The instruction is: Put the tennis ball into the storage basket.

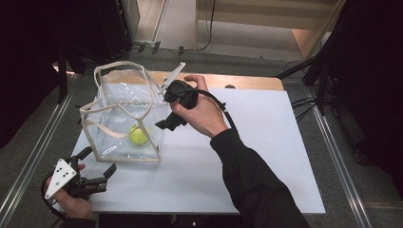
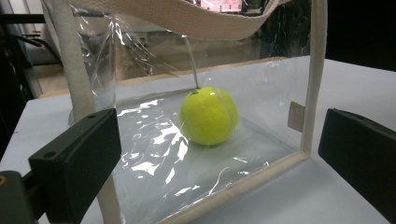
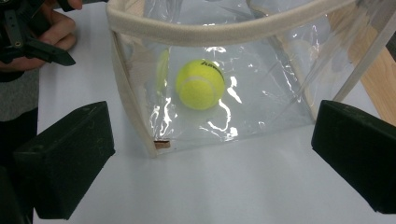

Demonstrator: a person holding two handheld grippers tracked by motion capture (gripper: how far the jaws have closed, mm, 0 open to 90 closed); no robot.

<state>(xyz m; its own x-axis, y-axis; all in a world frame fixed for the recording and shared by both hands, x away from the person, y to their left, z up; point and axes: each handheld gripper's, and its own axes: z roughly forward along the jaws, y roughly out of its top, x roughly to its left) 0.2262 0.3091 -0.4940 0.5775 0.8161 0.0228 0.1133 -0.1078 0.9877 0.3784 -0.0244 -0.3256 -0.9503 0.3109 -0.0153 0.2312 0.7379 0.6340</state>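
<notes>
A clear plastic bag (image 1: pixel 121 118) with cream cloth trim and handles stands upright on the left part of the white table (image 1: pixel 266 156). A yellow-green tennis ball (image 1: pixel 138 134) lies on its floor. My right gripper (image 1: pixel 166 124) hovers by the bag's right side, open, with nothing between its jaws. In the right gripper view the ball (image 3: pixel 200 84) shows through the bag wall (image 3: pixel 261 107), beyond the gripper (image 3: pixel 210 172). My left gripper (image 1: pixel 100 160) is open at the table's near left corner. It faces the bag (image 2: pixel 154 154) and ball (image 2: pixel 208 115) from just outside.
A wooden strip (image 1: pixel 247 81) runs along the table's far edge. Metal floor rails (image 1: pixel 332 142) flank the table, with cables and dark stands (image 1: pixel 313 66) at the back right. The other hand with its gripper (image 3: pixel 28 39) shows at the right gripper view's top left.
</notes>
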